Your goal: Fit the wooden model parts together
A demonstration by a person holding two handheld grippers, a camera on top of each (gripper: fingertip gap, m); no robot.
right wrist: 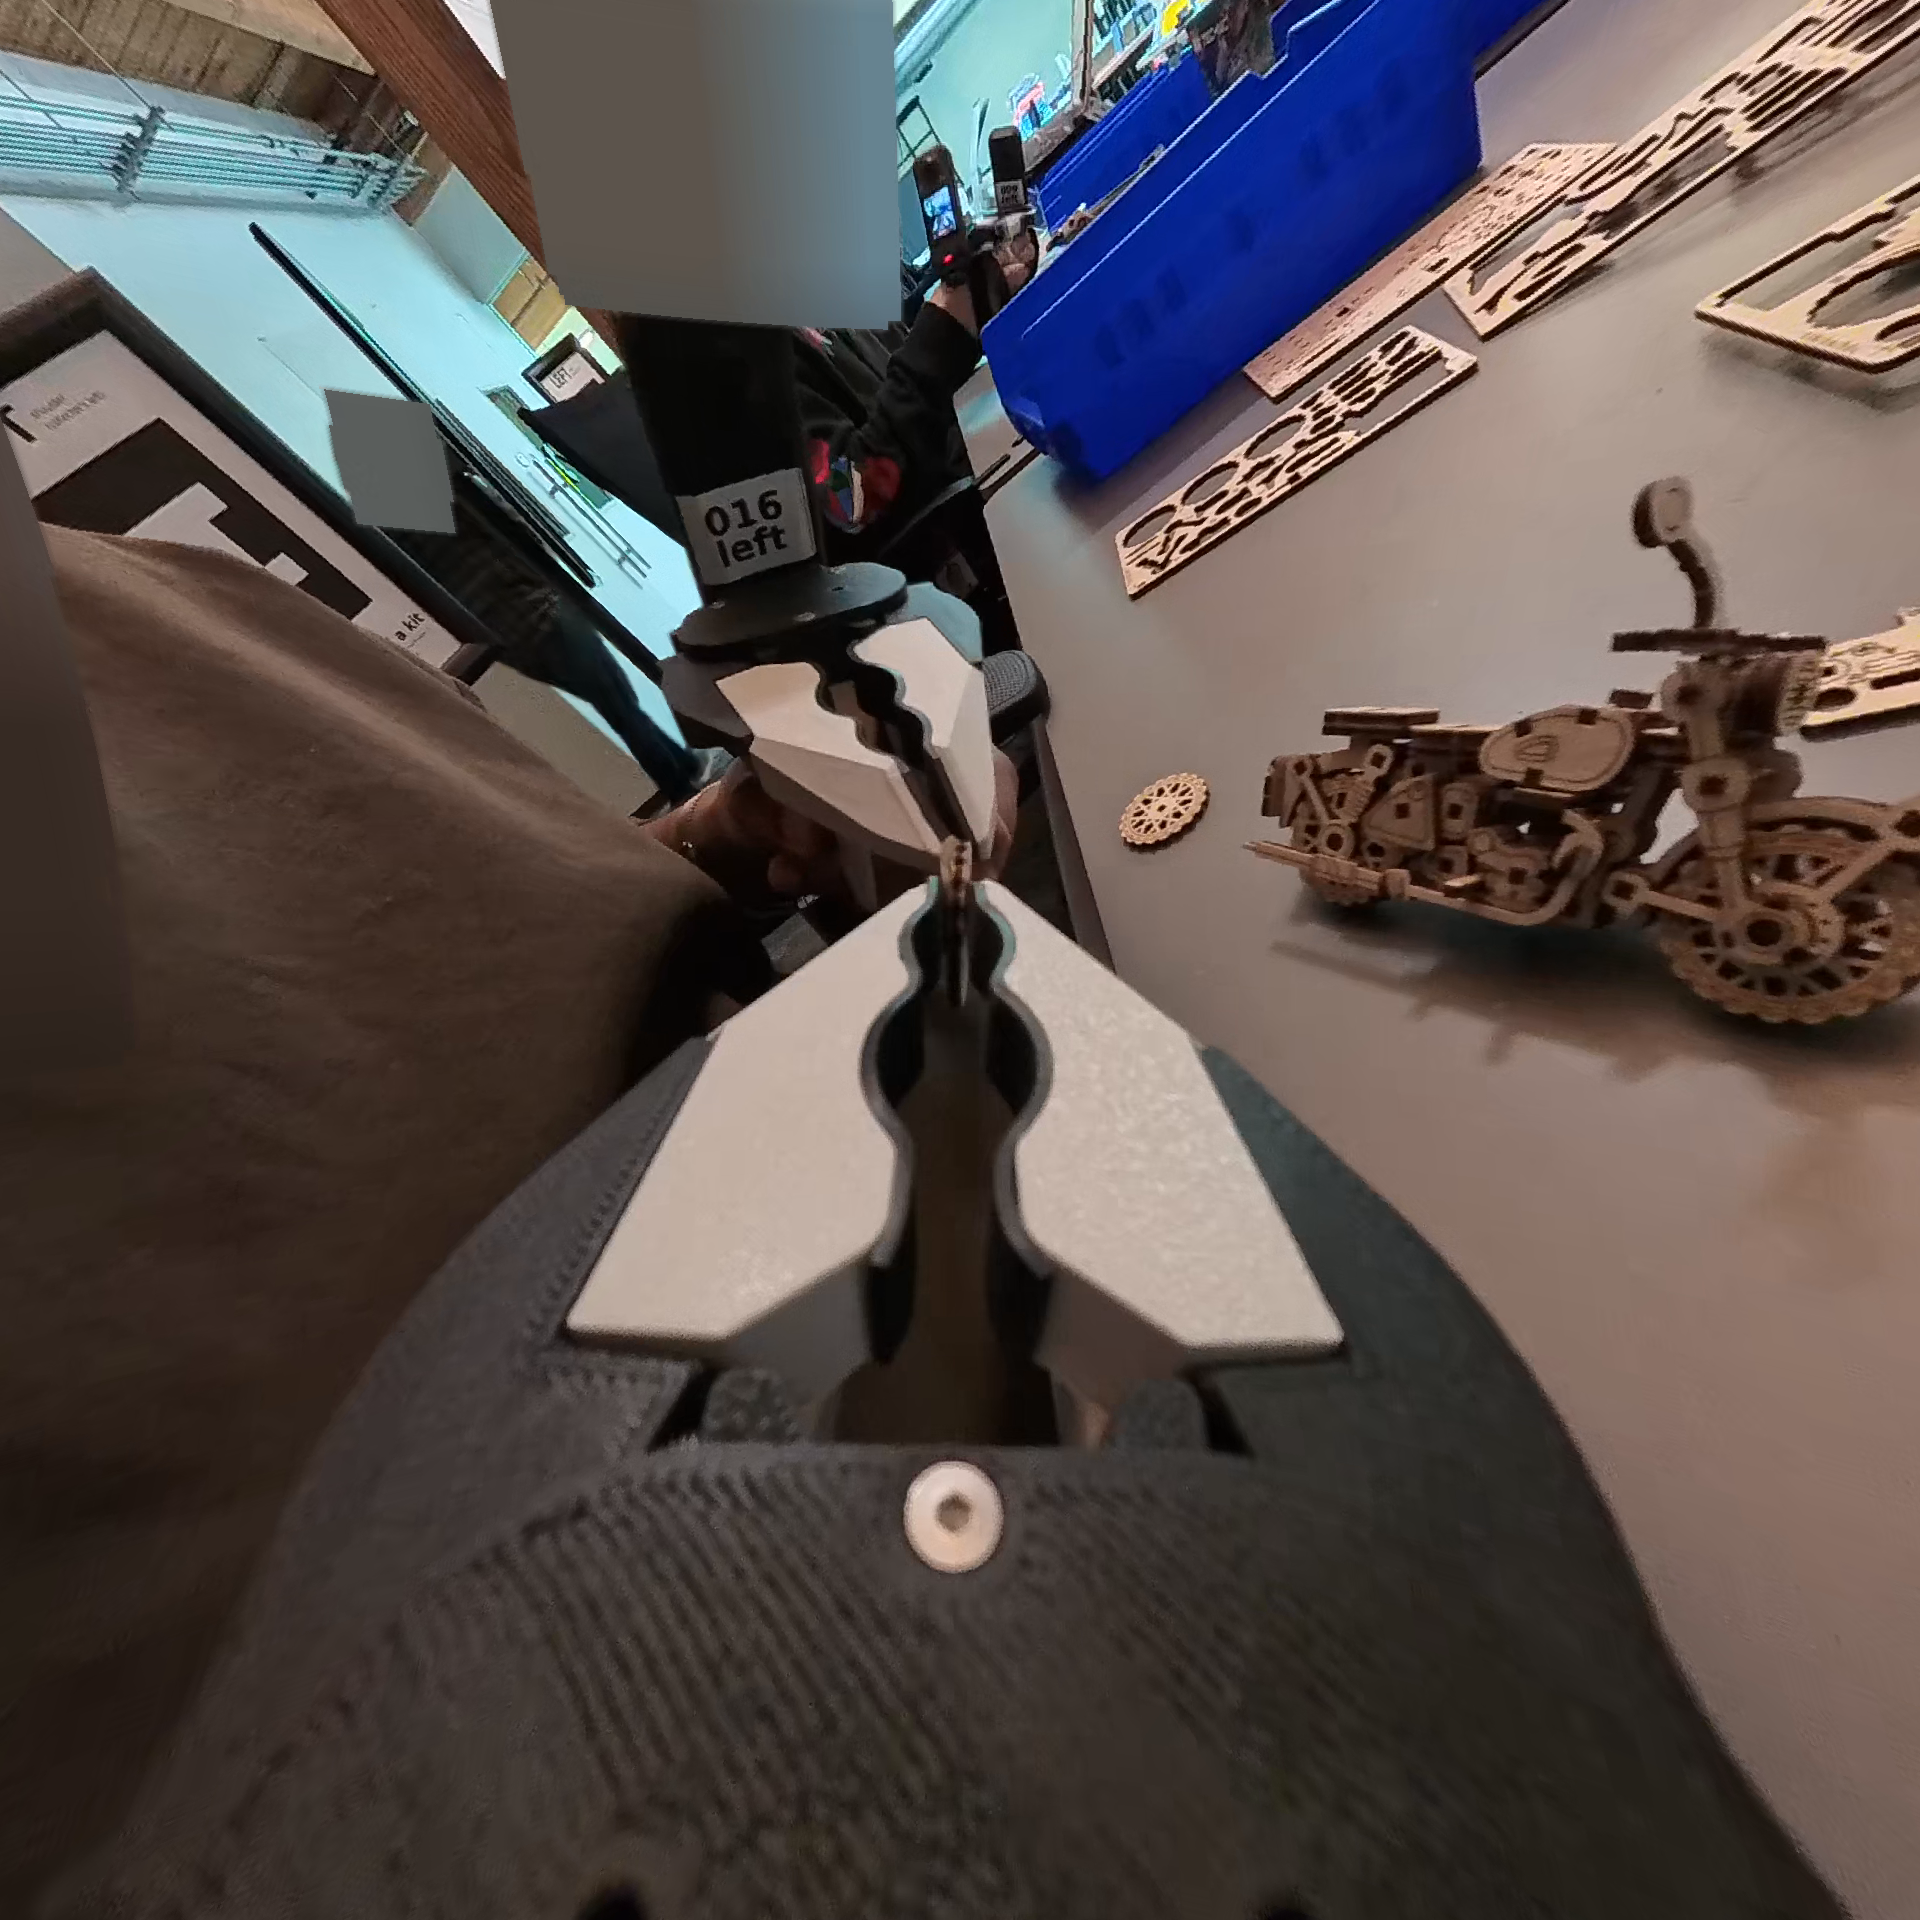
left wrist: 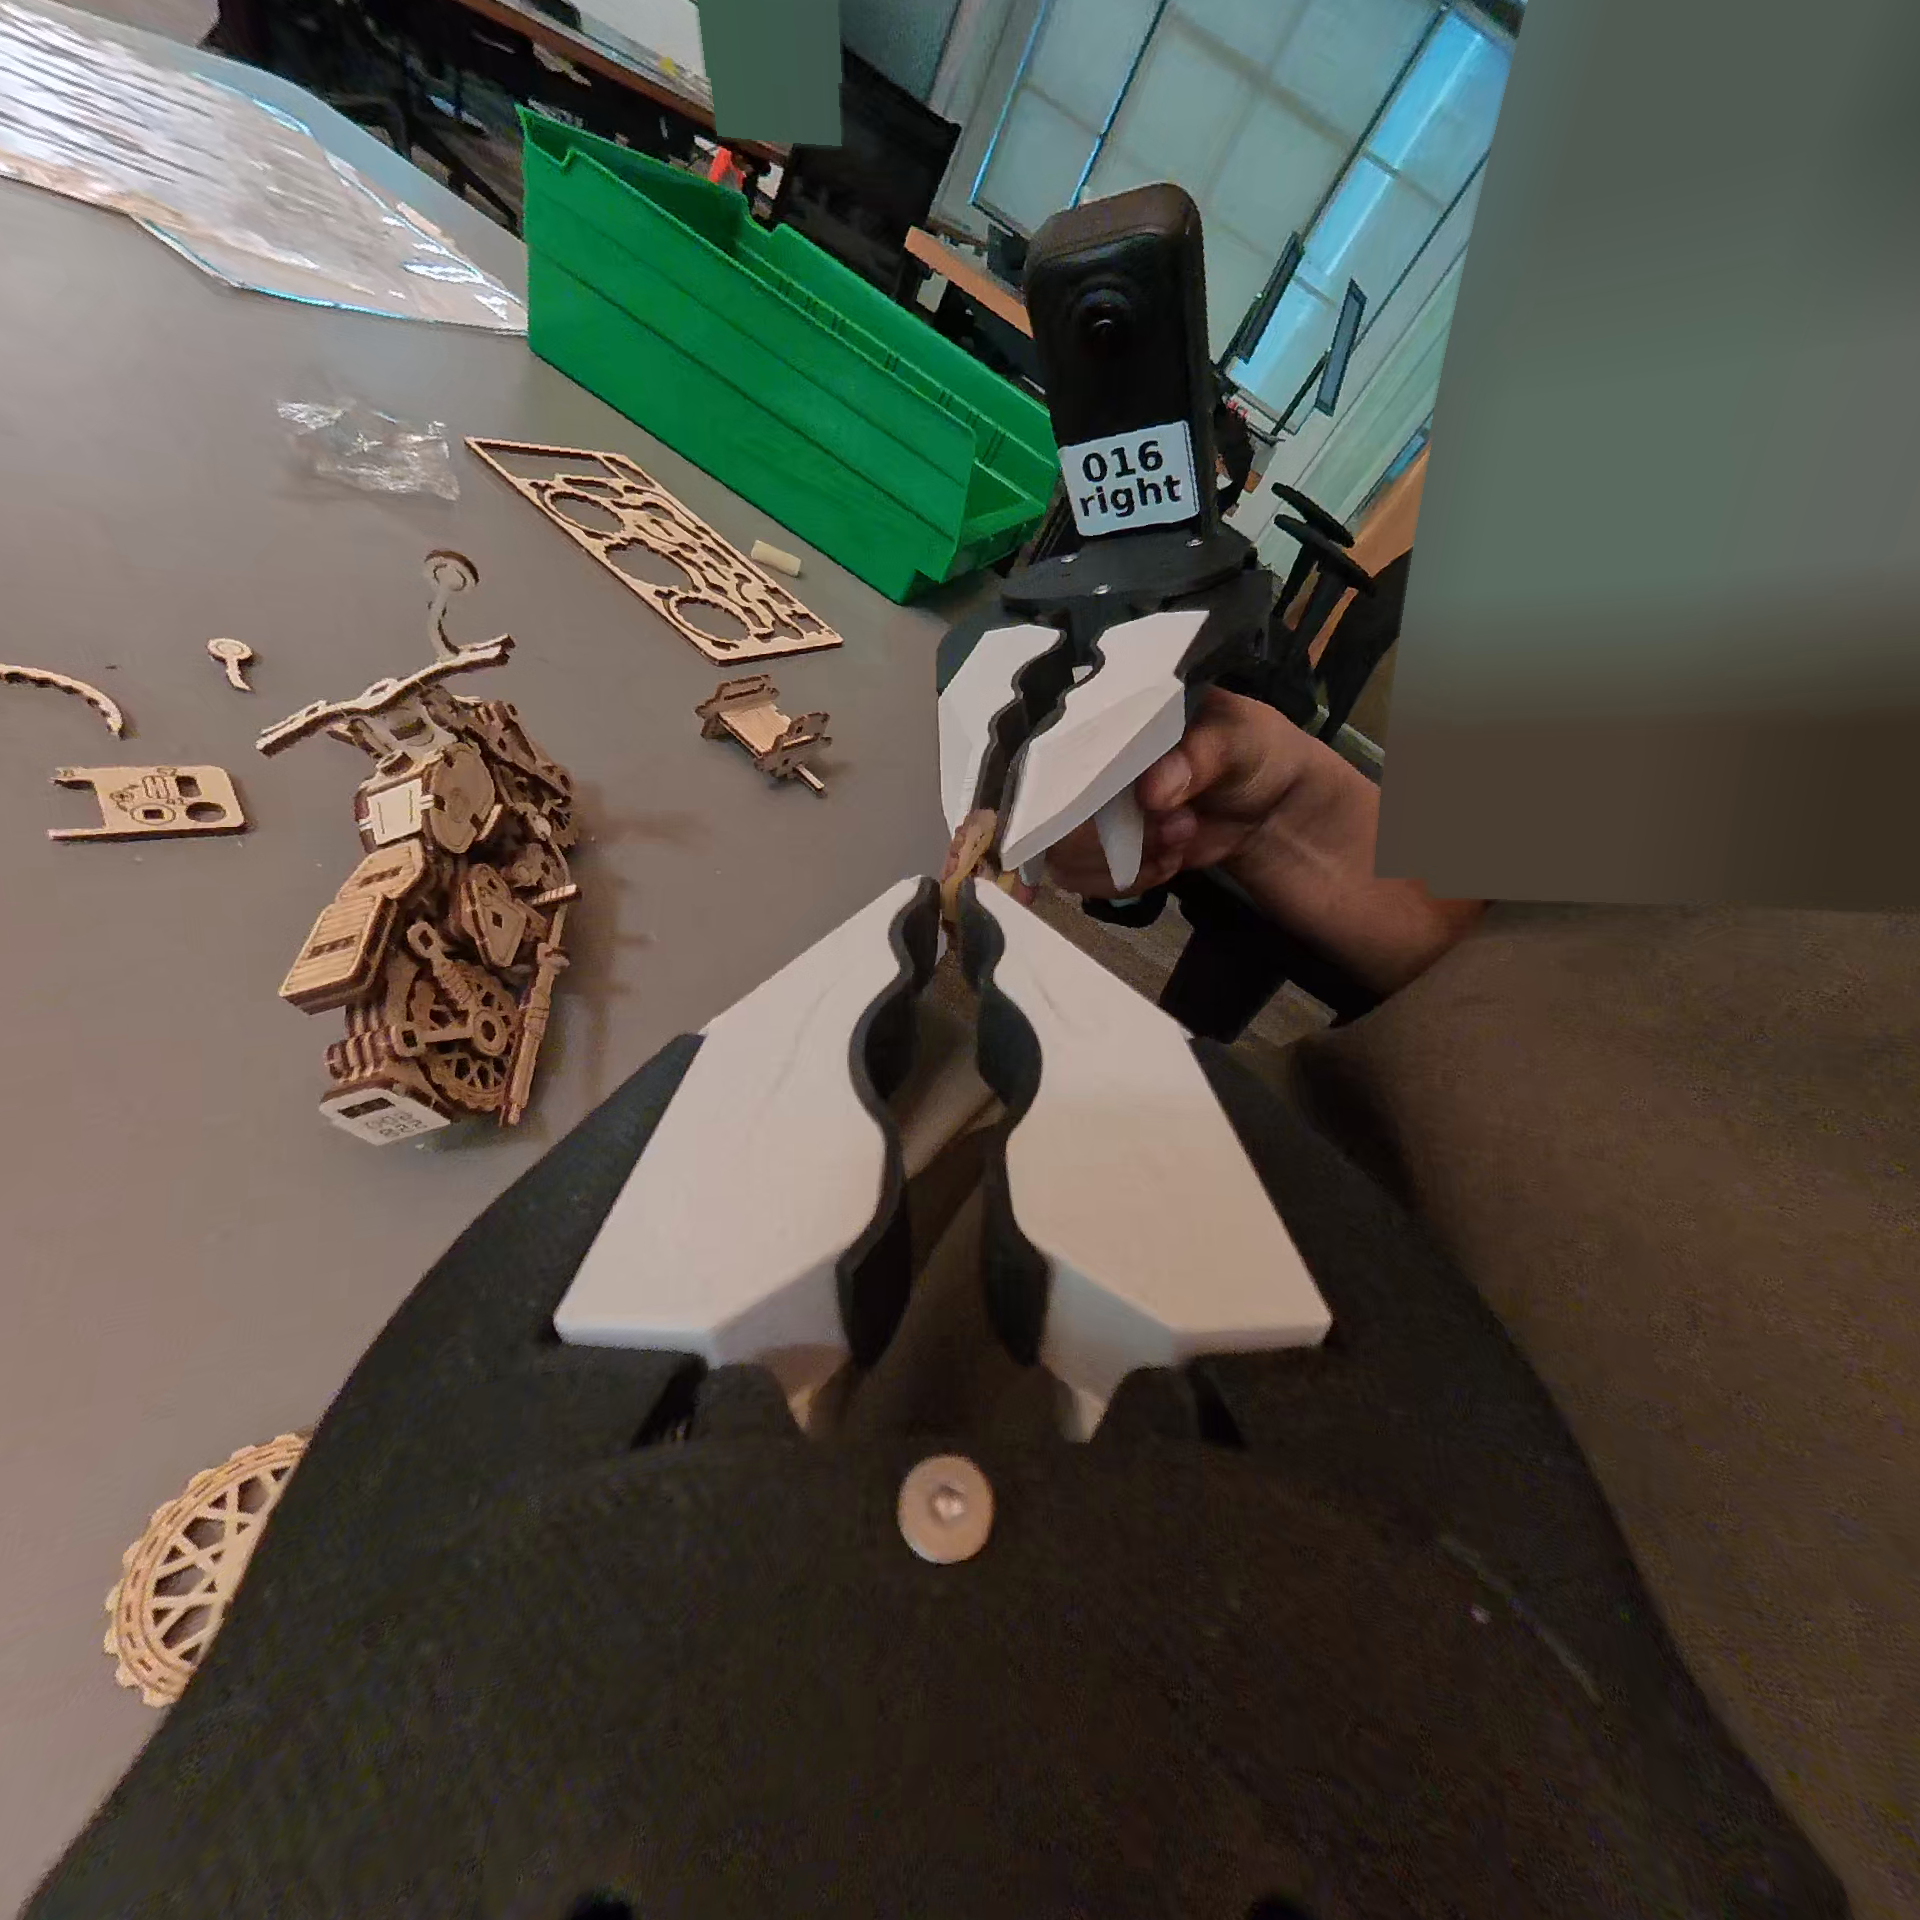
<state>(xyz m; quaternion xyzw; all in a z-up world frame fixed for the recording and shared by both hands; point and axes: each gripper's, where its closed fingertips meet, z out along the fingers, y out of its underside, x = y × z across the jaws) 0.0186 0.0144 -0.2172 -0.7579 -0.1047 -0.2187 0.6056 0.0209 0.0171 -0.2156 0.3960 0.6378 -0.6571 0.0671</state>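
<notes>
I have both tools raised off the tabletop [left wrist: 156,364], tip to tip, so the small wooden part [left wrist: 964,864] sits between them where both cameras see it. My left tool [left wrist: 948,902] is pinched on its near end and my right tool [right wrist: 956,914] is clamped on the other, probably to press two thin pieces together; I cannot tell where they join. The wooden motorcycle [right wrist: 1600,821] waits on the tabletop, well apart.

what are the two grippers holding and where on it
Both pinch a small wooden part at their fingertips: left gripper on its near end, right gripper on the other.
</notes>
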